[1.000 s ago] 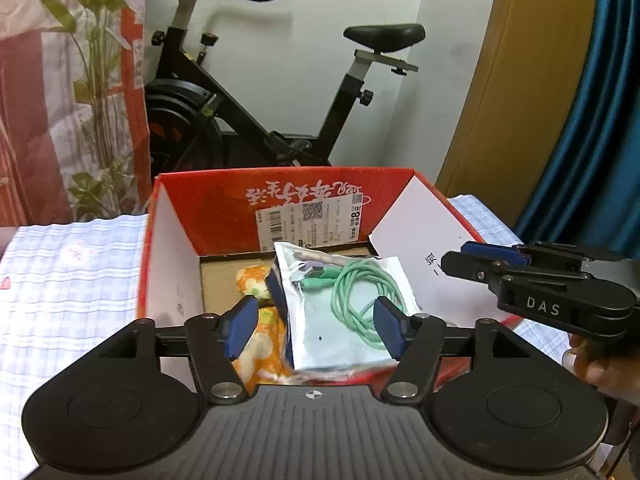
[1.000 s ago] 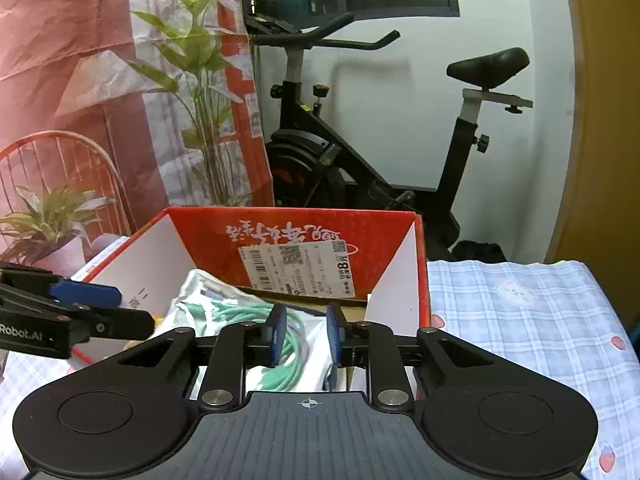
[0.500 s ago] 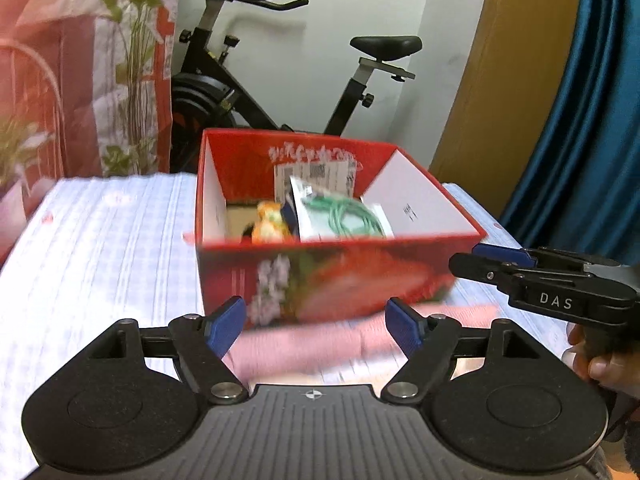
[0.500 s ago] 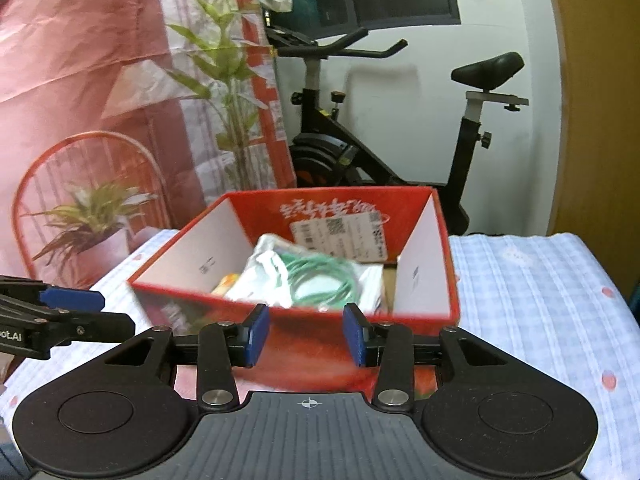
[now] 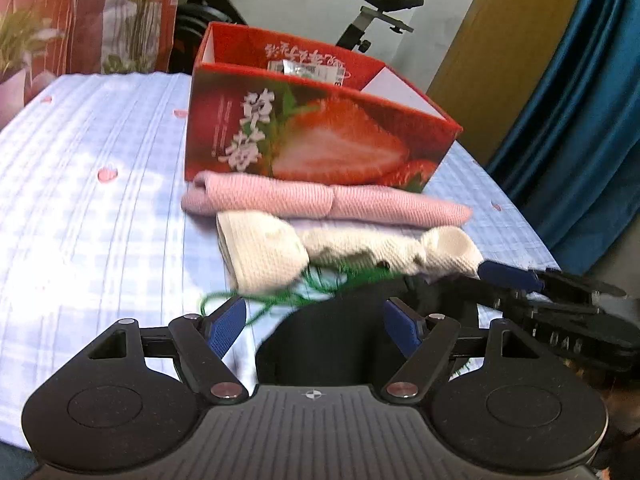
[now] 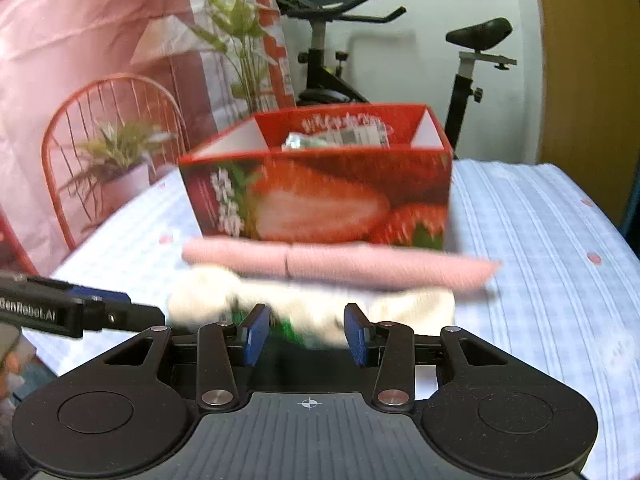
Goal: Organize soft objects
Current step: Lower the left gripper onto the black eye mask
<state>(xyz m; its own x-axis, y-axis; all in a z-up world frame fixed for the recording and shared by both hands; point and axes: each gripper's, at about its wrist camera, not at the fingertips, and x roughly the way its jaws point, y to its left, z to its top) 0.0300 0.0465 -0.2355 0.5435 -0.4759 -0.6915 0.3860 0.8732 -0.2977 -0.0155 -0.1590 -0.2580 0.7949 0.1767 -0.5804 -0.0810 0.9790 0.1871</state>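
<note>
Blue-padded fingers (image 5: 226, 326) of the left gripper (image 5: 316, 324) stand wide apart with nothing pinched, hovering over a dark soft item (image 5: 340, 336) at the near edge of the checked blue-and-white bedsheet (image 5: 100, 184). Jaws on the right gripper (image 6: 306, 334) are opening, and no pad presses on anything (motion blur hides the detail between them).

Just beyond lie a cream knitted cloth (image 5: 272, 248), tangled with thin green cord (image 5: 280, 300), and a rolled pink knitted cloth (image 5: 320, 200) lying along the front wall of the red strawberry-printed cardboard box (image 5: 320, 136).

Picking up the next piece looks like the step in hand. To do it well, I would settle both grippers first, then close on a thick fold of one cloth only. Keep the pads clear of the cord, which could snag and drag its neighbour along.
</note>
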